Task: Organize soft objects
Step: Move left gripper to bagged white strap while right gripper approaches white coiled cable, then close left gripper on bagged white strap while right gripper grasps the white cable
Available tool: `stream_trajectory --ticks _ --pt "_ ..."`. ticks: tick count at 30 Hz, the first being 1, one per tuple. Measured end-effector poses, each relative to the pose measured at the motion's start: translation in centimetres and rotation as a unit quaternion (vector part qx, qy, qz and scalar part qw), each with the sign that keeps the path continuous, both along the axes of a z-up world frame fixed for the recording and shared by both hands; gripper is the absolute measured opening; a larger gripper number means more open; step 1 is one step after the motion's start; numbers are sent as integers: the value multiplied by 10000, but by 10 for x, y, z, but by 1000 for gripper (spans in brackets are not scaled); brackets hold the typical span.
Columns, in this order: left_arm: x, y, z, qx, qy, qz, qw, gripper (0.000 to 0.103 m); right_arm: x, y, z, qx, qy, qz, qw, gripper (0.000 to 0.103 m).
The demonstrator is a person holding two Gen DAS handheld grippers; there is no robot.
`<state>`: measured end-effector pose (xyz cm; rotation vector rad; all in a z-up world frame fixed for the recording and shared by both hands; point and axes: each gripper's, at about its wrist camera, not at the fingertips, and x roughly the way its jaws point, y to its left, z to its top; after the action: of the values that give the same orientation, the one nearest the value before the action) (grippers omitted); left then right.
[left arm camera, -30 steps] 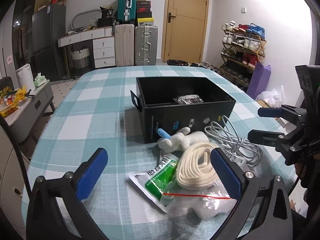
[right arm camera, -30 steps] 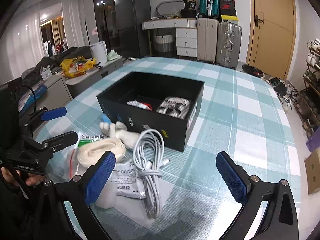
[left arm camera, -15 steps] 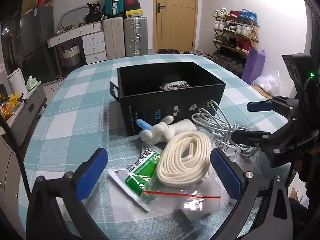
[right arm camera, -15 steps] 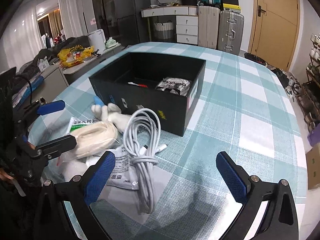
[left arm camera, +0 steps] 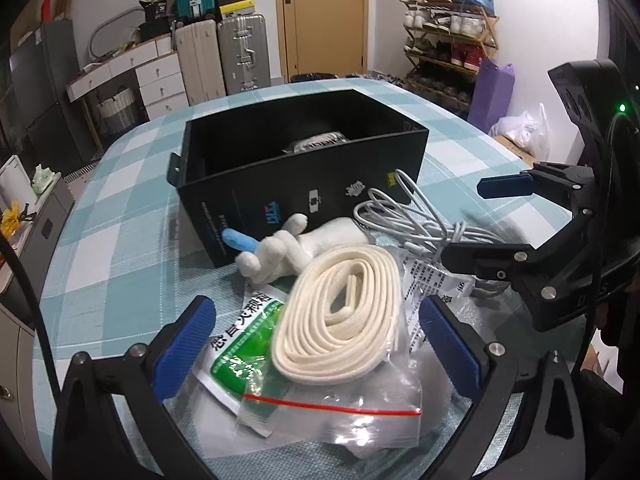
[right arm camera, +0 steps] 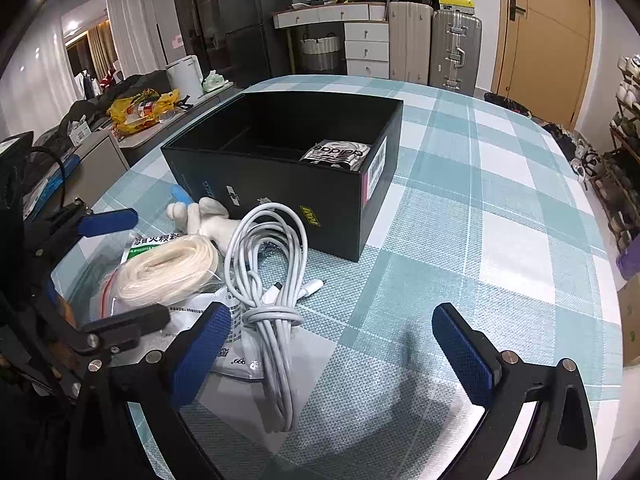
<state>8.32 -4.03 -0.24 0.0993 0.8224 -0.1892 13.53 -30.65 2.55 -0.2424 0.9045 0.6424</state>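
Compared with one second ago, both grippers have come lower and closer to the pile of soft things, and the black box [left arm camera: 304, 168] now stands farther back in the left wrist view.

On the left, the left gripper [left arm camera: 316, 344] is spread wide and holds nothing. The coiled cream strap [left arm camera: 340, 320] lies directly between its two blue pads, a little ahead of them, on top of a clear zip bag [left arm camera: 340, 404] and partly over a green sachet [left arm camera: 248, 340]. The long axis of the coil runs from near-left to far-right, so it lies diagonally across the opening of the jaws. I judge the left gripper is the nearer one for this strap.

Behind the strap a white plush toy [left arm camera: 288, 252] rests against the front wall of the box. To the right, the white cable [right arm camera: 268, 280] lies in a tied bundle over a printed white packet [right arm camera: 236, 344], with its long axis pointing from the right gripper toward the box.

The right gripper [right arm camera: 336, 352] is also wide open and empty. The cable lies just beside its left pad, and bare tablecloth [right arm camera: 500, 240] is between the pads. The box already holds a black and white packet [right arm camera: 336, 152]. The strap touches the bag and sachet, so a grasp may lift them also.
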Motion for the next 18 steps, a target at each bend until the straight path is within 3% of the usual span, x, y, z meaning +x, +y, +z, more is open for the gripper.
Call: stream_trajectory --ticks 8,13,18 --pt "5 0 -2 -172 129 -57 9998 84 0 1 -3 227 73 -3 9997 102" --pt "6 2 -3 -282 207 -114 9993 67 0 2 -3 249 67 42 9997 85" --pt "3 1 -4 -299 200 -196 9992 55 -1 4 -4 287 134 192 9993 80"
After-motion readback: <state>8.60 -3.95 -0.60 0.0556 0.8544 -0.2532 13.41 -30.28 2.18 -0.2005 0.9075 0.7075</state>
